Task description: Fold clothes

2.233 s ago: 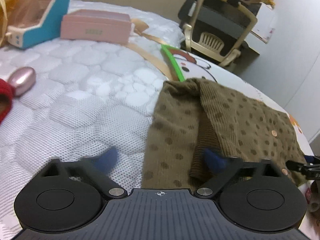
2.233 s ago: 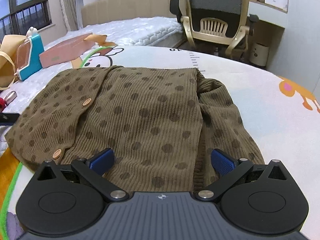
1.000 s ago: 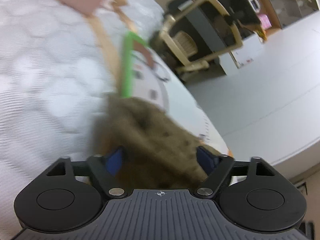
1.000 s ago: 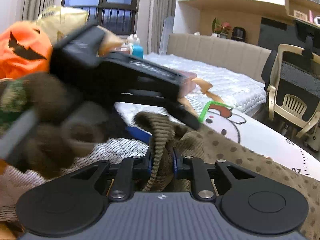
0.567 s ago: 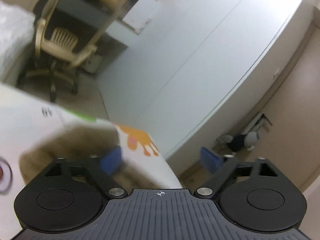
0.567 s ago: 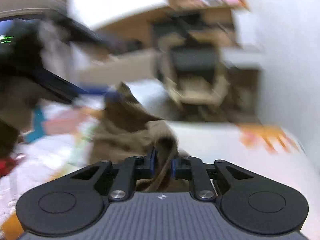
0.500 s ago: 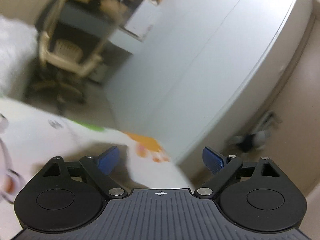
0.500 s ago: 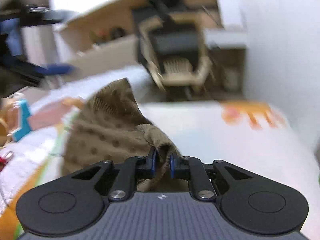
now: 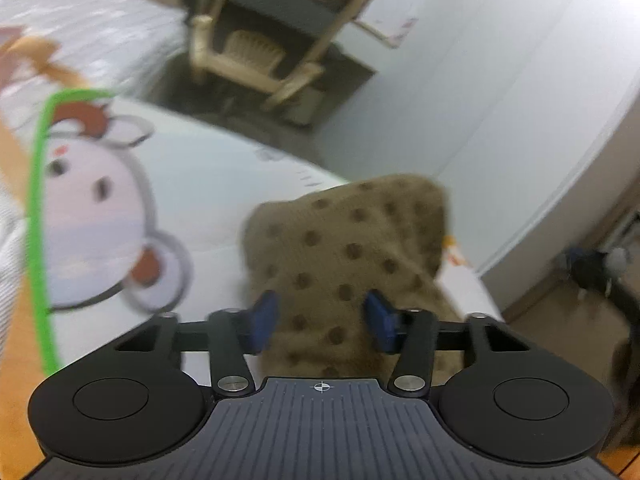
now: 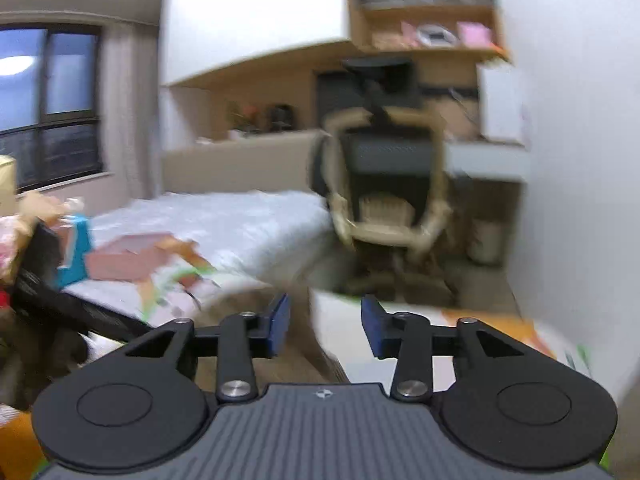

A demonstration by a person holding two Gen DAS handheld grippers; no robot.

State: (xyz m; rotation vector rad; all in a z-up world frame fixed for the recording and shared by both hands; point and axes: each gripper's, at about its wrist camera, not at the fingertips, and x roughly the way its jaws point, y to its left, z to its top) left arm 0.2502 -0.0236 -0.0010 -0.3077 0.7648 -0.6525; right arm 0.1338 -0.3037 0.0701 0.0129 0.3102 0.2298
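Note:
A brown dotted garment (image 9: 352,232) lies bunched on the cartoon-print play mat (image 9: 208,208), near the mat's right edge. My left gripper (image 9: 322,318) hovers right over it, half open, with fabric filling the gap between the blue pads and spreading wider than them on both sides. My right gripper (image 10: 325,320) is open and holds nothing. It points up at the room, and only a blurred strip of the brown garment (image 10: 296,364) shows below its fingers. The black body of the left gripper (image 10: 60,304) shows at the left of the right wrist view.
A beige and black office chair (image 10: 384,184) stands just beyond the mat. A white bed (image 10: 224,220) carries a pink box (image 10: 124,256) and a teal toy (image 10: 76,256). A white wall (image 9: 500,120) closes the right side. The mat's edge drops off at the right (image 9: 480,280).
My right gripper has let go of the brown garment and tipped upward. My left gripper swung back down over the garment, and its fingers have narrowed from wide open.

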